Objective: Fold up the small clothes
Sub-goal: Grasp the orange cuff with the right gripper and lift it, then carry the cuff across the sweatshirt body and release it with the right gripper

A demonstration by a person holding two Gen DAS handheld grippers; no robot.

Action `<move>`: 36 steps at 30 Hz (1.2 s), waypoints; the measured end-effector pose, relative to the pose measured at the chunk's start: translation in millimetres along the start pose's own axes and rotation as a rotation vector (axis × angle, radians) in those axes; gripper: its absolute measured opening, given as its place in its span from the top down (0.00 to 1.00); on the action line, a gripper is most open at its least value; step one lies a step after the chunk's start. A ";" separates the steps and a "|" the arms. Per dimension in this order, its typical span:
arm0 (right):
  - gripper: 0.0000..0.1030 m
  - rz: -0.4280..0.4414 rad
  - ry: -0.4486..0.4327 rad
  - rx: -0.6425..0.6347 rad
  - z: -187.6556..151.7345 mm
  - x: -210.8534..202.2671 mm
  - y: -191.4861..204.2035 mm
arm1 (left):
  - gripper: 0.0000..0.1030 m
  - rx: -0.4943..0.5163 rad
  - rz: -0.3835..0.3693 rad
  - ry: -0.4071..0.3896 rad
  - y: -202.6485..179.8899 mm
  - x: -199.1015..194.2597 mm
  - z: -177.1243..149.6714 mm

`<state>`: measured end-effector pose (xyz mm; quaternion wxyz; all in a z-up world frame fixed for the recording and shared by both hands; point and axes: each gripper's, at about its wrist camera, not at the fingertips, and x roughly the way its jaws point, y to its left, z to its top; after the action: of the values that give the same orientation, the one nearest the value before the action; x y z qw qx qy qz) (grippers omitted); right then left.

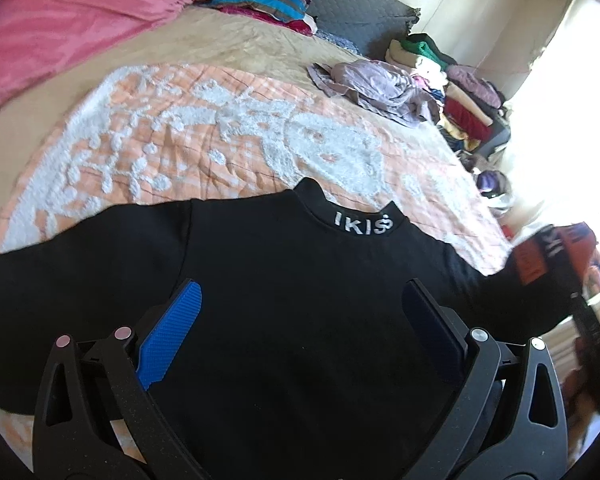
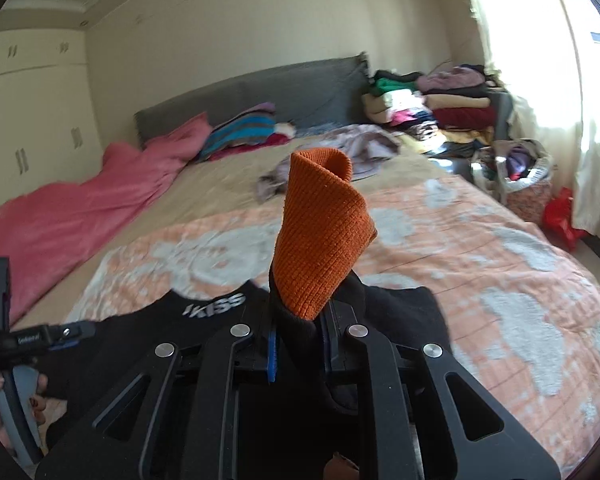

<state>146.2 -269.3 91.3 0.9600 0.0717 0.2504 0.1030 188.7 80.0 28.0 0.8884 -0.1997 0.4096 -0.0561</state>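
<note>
Over the quilt (image 1: 228,128), my right claw (image 2: 300,344) pinches the top's (image 1: 284,280) orange cuff (image 2: 320,232), left claw (image 1: 300,320) gaping empty; next I'd fold that sleeve across its chest.

Daylight floods in from the bright curtained window (image 2: 556,92), which blows out to featureless white in both views. Near that window, the stacked pile of folded clothes (image 1: 460,92) loses detail to glare. Away from the window, the flat black long-sleeved top (image 1: 284,280) reads as near-solid darkness. Strong fisheye bending curves the peach-and-white patterned quilt (image 2: 480,248), with dark vignetted corners. Its surface looks softly motion-blurred in the right wrist view.
</note>
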 end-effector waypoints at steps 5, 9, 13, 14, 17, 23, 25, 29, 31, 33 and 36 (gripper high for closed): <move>0.86 0.054 0.049 -0.056 -15.1 20.0 41.9 | 0.08 -0.044 -0.048 0.015 10.9 0.9 0.2; 0.86 0.083 0.089 -0.094 -26.0 36.9 65.7 | 0.08 -0.081 -0.083 0.037 19.9 4.4 -0.3; 0.86 0.117 0.141 -0.125 -39.1 57.2 90.1 | 0.08 -0.132 -0.124 0.053 31.9 7.4 -1.1; 0.86 0.120 0.147 -0.132 -40.9 59.8 94.1 | 0.08 -0.139 -0.127 0.052 34.5 7.6 -0.6; 0.86 0.134 0.169 -0.158 -49.5 70.0 109.3 | 0.08 -0.162 -0.142 0.051 40.7 7.8 0.2; 0.84 0.173 0.221 -0.183 -68.2 82.3 130.0 | 0.09 -0.178 -0.169 0.065 42.9 12.8 -3.6; 0.81 0.186 0.238 -0.182 -73.5 82.6 132.5 | 0.09 -0.177 -0.189 0.076 40.5 15.8 -5.7; 0.64 0.239 0.279 -0.189 -86.5 76.6 137.3 | 0.16 -0.175 -0.219 0.092 37.1 21.5 -9.7; 0.60 0.245 0.288 -0.233 -94.1 70.4 143.0 | 0.20 -0.178 -0.235 0.105 35.4 25.0 -12.4; 0.59 0.255 0.290 -0.256 -98.8 61.8 144.6 | 0.27 -0.174 -0.243 0.117 33.1 28.6 -15.4; 0.56 0.268 0.273 -0.258 -100.3 43.0 139.7 | 0.37 -0.160 -0.245 0.137 28.6 34.6 -20.4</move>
<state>110.6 -115.3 11.0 0.8961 -0.0337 0.3509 0.2696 194.3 90.7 -19.9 0.8261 -0.3141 0.4450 -0.1445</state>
